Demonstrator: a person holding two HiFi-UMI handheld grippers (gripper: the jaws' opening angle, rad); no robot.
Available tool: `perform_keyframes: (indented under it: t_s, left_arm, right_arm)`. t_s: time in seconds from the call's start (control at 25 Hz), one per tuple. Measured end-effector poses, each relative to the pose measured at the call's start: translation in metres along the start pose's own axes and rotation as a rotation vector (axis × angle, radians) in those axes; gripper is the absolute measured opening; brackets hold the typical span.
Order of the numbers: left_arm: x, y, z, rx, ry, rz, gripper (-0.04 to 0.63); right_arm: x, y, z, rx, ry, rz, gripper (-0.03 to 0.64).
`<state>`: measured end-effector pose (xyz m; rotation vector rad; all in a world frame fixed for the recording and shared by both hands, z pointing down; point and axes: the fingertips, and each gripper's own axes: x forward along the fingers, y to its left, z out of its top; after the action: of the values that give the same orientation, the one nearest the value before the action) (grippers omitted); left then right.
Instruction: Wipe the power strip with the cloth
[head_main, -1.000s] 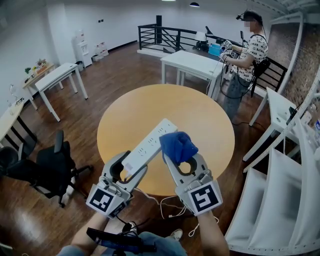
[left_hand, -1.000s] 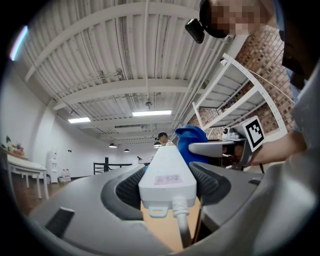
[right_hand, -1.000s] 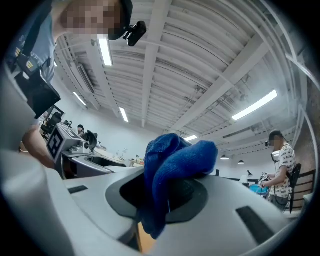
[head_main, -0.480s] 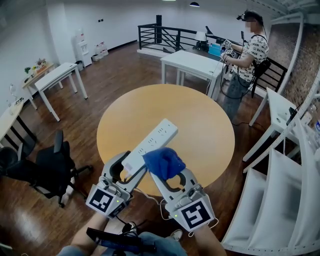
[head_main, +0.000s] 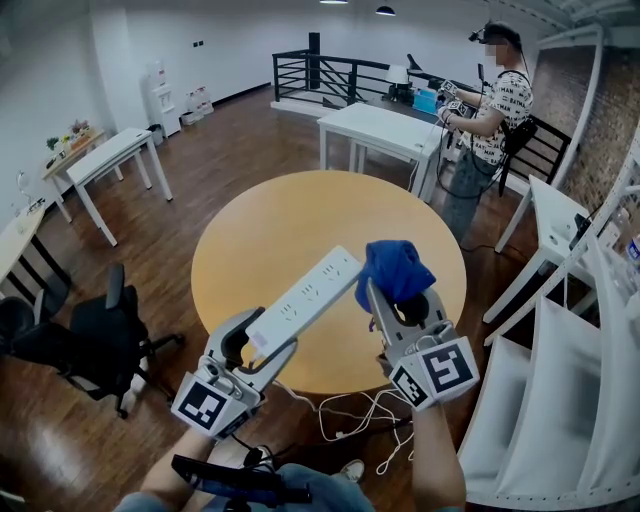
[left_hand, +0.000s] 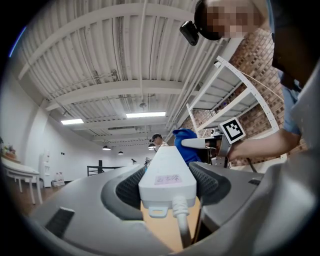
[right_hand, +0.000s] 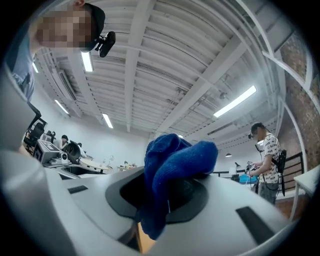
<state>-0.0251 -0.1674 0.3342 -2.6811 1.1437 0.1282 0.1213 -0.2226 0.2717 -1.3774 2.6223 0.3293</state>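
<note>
While our left gripper (head_main: 258, 345) clamps the power strip (head_main: 305, 297) over the table's (head_main: 300, 215) near edge, our right gripper (head_main: 402, 305) pinches the cloth (head_main: 395, 268) just beside it; hard wiping could lever the strip loose.

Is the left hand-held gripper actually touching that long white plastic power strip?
Touching. The left gripper view shows the left hand-held gripper clamped on the long white plastic power strip: both dark ribbed pads press its sides at the cord end.

The long white power strip (head_main: 305, 295) is held tilted above the round bench (head_main: 300, 225), with the bunched blue cloth (head_main: 394, 268) just beside its far end.
</note>
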Motion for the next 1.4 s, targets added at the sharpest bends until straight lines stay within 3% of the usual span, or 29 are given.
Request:
perform_keyframes:
  t_s: [0.48,0.8,1.4]
  left_arm:
    - [-0.005,-0.015,0.001,0.037,0.022,-0.049,0.282]
    - [-0.004,-0.027,-0.002,0.063,0.029,-0.072,0.282]
    - [0.000,-0.027,-0.010,0.085,0.062,-0.061,0.282]
  right_arm:
    - [0.041,-0.012,0.013,-0.016,0.047,0.102,0.083]
    - [0.070,-0.006,0.006,-0.075,0.151,0.175,0.083]
    - [0.086,0.018,-0.001,-0.164,0.260,0.171,0.081]
